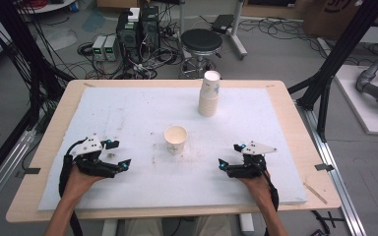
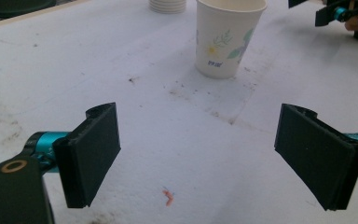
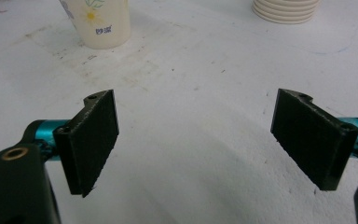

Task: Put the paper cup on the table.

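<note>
Overhead plus two low claw-mounted views

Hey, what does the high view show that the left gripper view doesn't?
High view alone: the stool and the electronics boxes on the floor beyond the table, the person's forearms, and the whole stack of cups. Left gripper view alone: the left gripper up close with open, empty jaws, the flower print on the single cup, and a small orange scrap. Both: the single cup, the stack, the white mat and the right gripper.

A round black-cushioned stool (image 1: 202, 42) stands at twelve o'clock beyond the pale wooden tabletop (image 1: 49, 142); tangled cables and grey electronics boxes (image 1: 106, 47) litter the grey floor (image 1: 285, 49) at eleven.
</note>
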